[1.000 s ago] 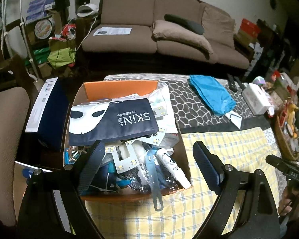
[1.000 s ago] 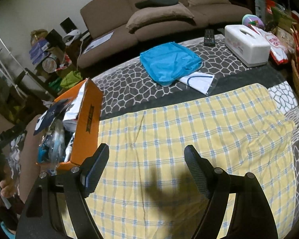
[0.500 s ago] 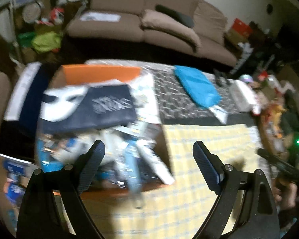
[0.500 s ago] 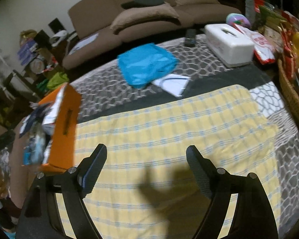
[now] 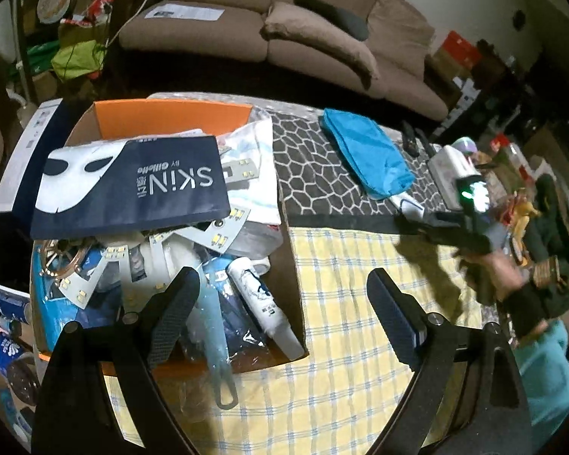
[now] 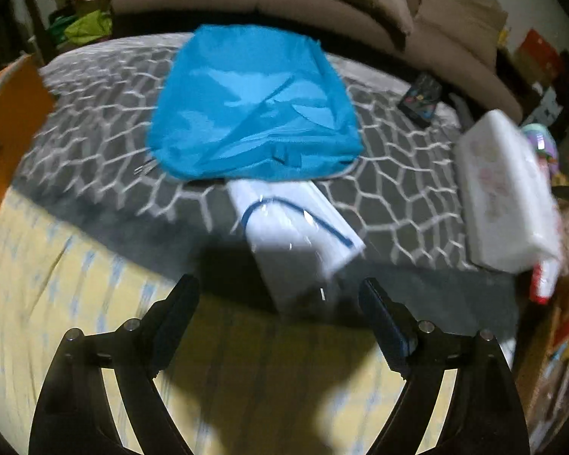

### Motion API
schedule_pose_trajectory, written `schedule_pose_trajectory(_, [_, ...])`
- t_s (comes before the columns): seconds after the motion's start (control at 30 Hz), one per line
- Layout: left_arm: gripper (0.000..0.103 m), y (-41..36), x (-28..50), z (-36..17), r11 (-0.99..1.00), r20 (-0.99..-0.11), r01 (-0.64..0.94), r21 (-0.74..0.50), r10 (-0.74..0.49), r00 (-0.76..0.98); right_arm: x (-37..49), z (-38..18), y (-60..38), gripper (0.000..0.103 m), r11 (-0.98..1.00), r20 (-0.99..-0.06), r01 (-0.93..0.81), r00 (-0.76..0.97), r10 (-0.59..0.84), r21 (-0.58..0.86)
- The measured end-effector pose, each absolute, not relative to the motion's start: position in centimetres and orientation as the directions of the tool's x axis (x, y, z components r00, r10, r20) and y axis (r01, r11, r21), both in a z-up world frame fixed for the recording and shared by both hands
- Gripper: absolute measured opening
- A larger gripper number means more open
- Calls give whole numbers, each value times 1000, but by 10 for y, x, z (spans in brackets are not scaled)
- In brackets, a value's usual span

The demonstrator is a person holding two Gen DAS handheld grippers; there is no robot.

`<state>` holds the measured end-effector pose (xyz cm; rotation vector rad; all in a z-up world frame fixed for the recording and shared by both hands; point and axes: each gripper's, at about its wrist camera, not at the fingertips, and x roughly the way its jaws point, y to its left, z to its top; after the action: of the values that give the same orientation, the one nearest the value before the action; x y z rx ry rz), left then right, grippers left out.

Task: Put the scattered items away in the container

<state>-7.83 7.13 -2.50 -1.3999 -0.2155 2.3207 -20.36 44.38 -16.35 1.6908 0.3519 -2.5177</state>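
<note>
An orange cardboard box point(image 5: 170, 115) at the table's left is heaped with items, a dark blue SKIN package point(image 5: 132, 185) on top. My left gripper point(image 5: 284, 303) is open and empty, hovering over the box's near right corner. My right gripper point(image 6: 278, 307) is open and empty, just short of a white plastic packet with a blue cord point(image 6: 296, 227), which lies on the grey patterned cloth next to a blue fabric pouch point(image 6: 254, 106). The right gripper also shows in the left wrist view point(image 5: 436, 225), held above the table near the packet point(image 5: 407, 204).
A yellow checked cloth point(image 5: 360, 303) covers the near table. A white tissue box point(image 6: 508, 189), a remote point(image 6: 421, 98) and snack packs stand at the right. A brown sofa point(image 5: 284, 26) is behind. The box's edge point(image 6: 3, 121) shows at the left in the right wrist view.
My right gripper has moved forward across the yellow cloth to the white packet and blue pouch. My left gripper shifted slightly over the box and stays open.
</note>
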Motion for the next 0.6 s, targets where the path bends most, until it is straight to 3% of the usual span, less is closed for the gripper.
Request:
schedule_pose_trajectory(0.13, [89,67,-78,-20,-895,-798,-275,-352,440,-411,-226,-178,450,88,-982,-915,133,-398,70,-133])
schedule_pose_trajectory(0.23, [89,63,-80,-19,-876,-786,-273,-397,478,-391,-228,-178,466,84,-1000,-895,24,-446,-9,-2])
schedule_pose_trajectory(0.3, [89,60,-81,-19,-845,-766,-277,-458,533,-359,-219,-178,462,80,-999,-881,38,-473,9,-31])
schedule_pose_trajectory(0.33, [89,59,-80,-18,-839,-761,-278,-467,542,-358,-214,-177,458,73,-997,-878,58,-477,20,-54])
schedule_pose_trajectory(0.37, [89,58,-79,-16,-841,-760,-281,-462,539,-363,-209,-174,454,53,-995,-879,81,-478,7,-52])
schedule_pose_trajectory(0.43, [89,59,-77,-11,-845,-758,-293,-448,533,-376,-198,-168,447,31,-992,-898,106,-439,15,-68])
schedule_pose_trajectory(0.5, [89,60,-76,-7,-833,-746,-299,-465,551,-375,-187,-166,439,19,-982,-916,145,-397,54,-120])
schedule_pose_trajectory(0.6, [89,59,-77,-8,-817,-735,-298,-494,575,-359,-162,-159,428,10,-975,-933,170,-353,72,-140])
